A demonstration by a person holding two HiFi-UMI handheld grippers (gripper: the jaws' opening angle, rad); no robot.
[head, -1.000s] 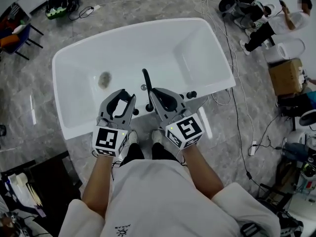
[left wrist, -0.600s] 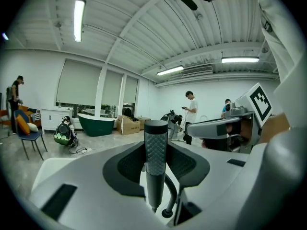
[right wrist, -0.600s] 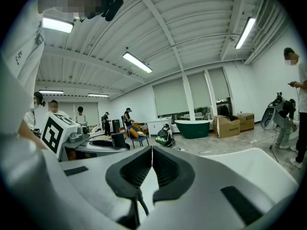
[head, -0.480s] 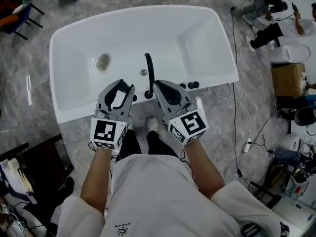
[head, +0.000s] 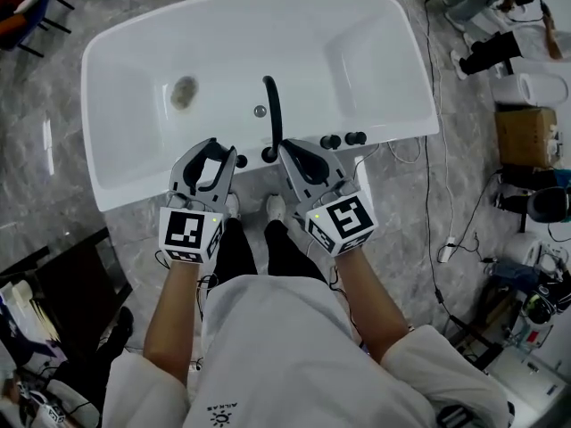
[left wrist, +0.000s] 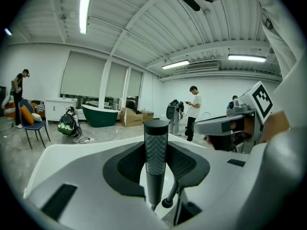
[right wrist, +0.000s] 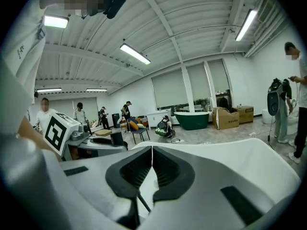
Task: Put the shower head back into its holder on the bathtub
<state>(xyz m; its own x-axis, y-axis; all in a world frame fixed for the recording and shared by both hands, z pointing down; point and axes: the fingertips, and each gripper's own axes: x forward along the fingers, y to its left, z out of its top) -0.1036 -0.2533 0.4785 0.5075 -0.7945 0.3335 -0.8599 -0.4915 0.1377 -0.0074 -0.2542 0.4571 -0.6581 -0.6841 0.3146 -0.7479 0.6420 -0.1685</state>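
Your left gripper point(left wrist: 156, 146) has its pads pressed on a dark, textured shower head point(left wrist: 156, 166), which stands upright between them with its flat top just above the jaws. Behind it curves the white bathtub point(left wrist: 72, 150) rim. Your right gripper point(left wrist: 208, 126) shows at the right, marker cube uppermost.

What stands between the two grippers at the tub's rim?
The black tap spout, based on the bathtub rim between left gripper and right gripper; head view.
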